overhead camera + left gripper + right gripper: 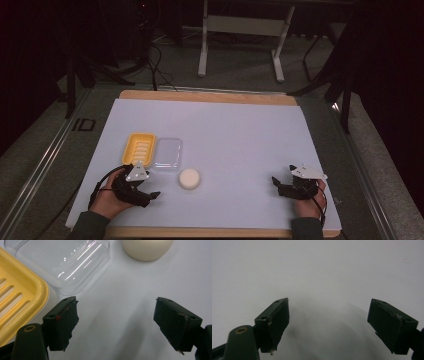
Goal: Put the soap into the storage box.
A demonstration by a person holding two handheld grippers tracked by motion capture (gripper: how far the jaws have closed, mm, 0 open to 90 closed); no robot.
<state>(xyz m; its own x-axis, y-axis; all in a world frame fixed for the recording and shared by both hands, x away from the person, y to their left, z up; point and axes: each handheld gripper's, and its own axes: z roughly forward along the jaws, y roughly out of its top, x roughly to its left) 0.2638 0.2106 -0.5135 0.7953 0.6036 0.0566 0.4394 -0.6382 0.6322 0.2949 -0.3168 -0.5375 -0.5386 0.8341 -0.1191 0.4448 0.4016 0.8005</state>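
We look down on a white surface laid over a wooden board, and the work in hand looks to us like putting a soap set together. Largest of the things is the yellow slatted soap tray, lying at the left; just to its right, touching or nearly so, lies the clear plastic lid. Nearer us and a little right of the lid sits the round cream soap bar, apart from both. Our left tongs are low over the surface, near the tray's near edge and left of the soap, spread and pinching nothing. Our right tongs rest far off at the right, spread as well, over bare surface. We judge the step to be the approach to the soap; next the left tongs must move right and straddle the bar before closing.
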